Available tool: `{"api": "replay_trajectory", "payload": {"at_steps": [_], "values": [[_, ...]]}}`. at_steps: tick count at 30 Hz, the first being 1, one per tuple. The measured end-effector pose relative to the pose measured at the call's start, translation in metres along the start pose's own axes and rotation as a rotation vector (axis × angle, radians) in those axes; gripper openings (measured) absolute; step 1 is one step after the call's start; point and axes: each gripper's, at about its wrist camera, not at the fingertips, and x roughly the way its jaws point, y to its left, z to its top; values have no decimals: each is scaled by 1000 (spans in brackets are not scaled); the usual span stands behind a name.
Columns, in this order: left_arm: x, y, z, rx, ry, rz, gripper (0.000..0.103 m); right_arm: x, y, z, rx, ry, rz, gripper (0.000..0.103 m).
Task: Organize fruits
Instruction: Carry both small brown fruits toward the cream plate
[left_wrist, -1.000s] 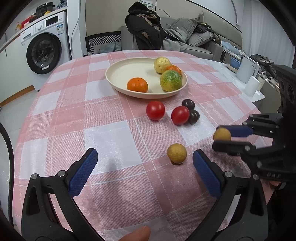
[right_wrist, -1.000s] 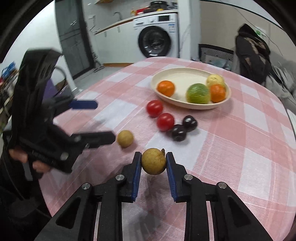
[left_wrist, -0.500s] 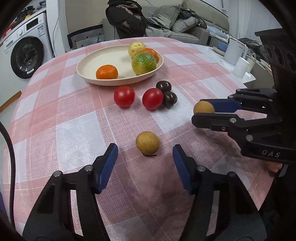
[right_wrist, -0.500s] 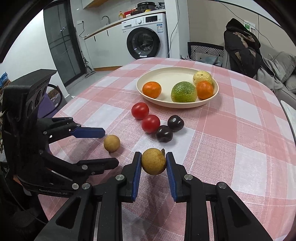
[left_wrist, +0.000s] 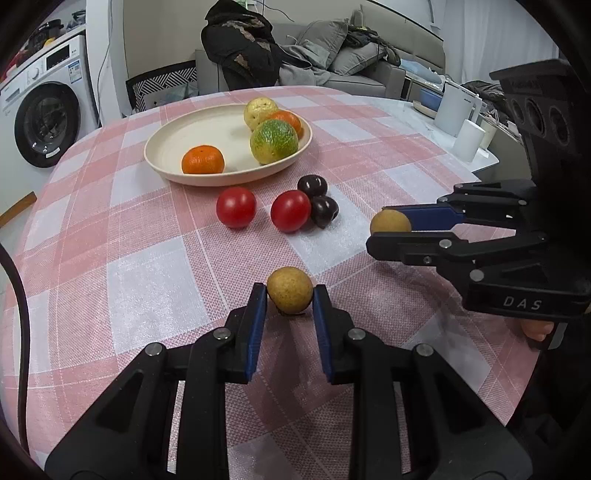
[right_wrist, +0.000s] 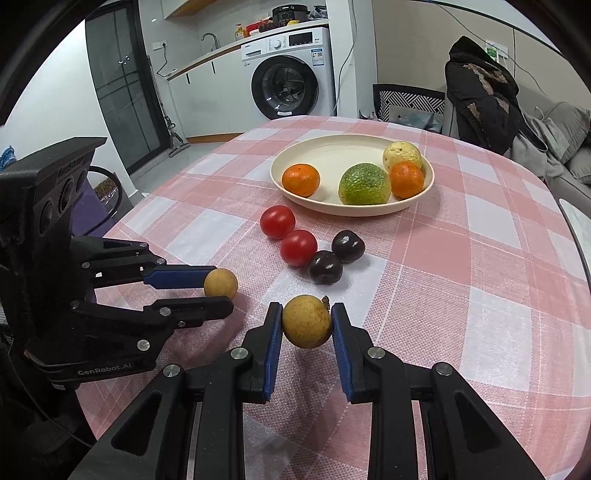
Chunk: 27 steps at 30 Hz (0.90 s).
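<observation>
My left gripper (left_wrist: 290, 297) is shut on a small tan round fruit (left_wrist: 290, 295) that sits low at the tablecloth; it also shows in the right wrist view (right_wrist: 221, 283). My right gripper (right_wrist: 306, 323) is shut on a second tan round fruit (right_wrist: 306, 321), held just above the cloth; it shows in the left wrist view (left_wrist: 390, 222). A cream plate (left_wrist: 166, 162) holds two oranges, a green-yellow fruit (left_wrist: 274, 141) and a pale yellow fruit. Two red tomatoes (left_wrist: 236, 206) and two dark plums (left_wrist: 324, 210) lie in front of the plate.
The table has a pink and white checked cloth (left_wrist: 129, 273). A washing machine (right_wrist: 286, 77) stands beyond the far side. A chair with a dark jacket (left_wrist: 240, 48) and a sofa are behind the table. White containers (left_wrist: 456, 107) stand on a side table at right.
My left gripper moved forward and closed from wide open onto the tan fruit on the cloth. My right gripper kept hold of its fruit.
</observation>
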Motion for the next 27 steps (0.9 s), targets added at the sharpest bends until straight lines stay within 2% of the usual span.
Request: {"api": "replay_trajectory", "payload": {"at_steps": [15, 27], "values": [[-30, 26, 31, -70, -157, 35, 23, -17, -11, 16, 75, -132, -33, 27], [-25, 51, 61, -117, -197, 61, 23, -13, -27, 46, 131, -163, -51, 27]]}}
